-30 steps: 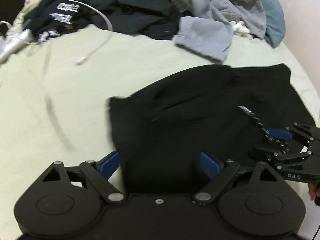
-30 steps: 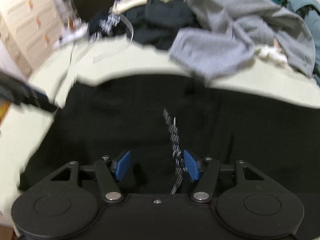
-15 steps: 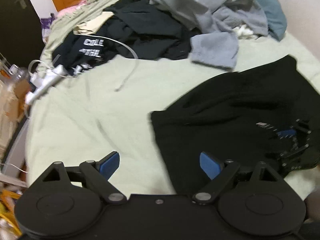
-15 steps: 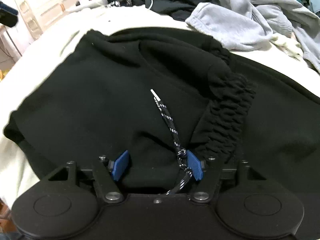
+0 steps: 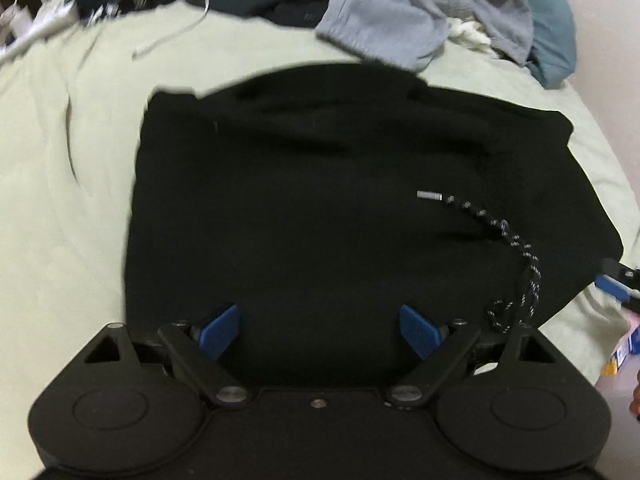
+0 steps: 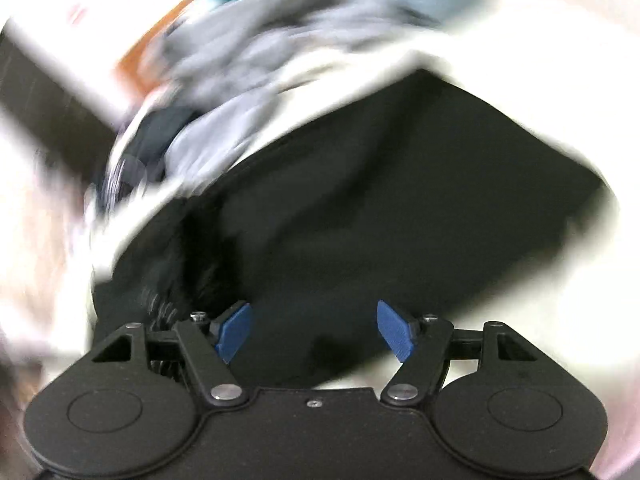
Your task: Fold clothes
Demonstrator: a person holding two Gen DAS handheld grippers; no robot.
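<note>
Your left gripper (image 5: 320, 330) hangs over the near edge of the black garment (image 5: 320, 208), jaws spread wide with nothing pinched between them. That garment lies flat on the pale green bedsheet (image 5: 60, 200), its speckled drawstring (image 5: 512, 248) trailing across its right side, the pile of clothes (image 5: 400, 12) beyond its far edge. Your right gripper (image 6: 314, 330) has just been opening its jaws; they stand apart above the garment's corner, gripping nothing.

- A plain black garment (image 5: 304, 208) on a pale green bed sheet (image 5: 60, 208).
- Its drawstring (image 5: 516, 248): black flecked with white, silver-tipped.
- Grey (image 5: 384, 36) and teal clothes (image 5: 552, 36) heaped beyond.
- Left hand-held gripper (image 5: 320, 330): black, with blue pads (image 5: 220, 328).
</note>
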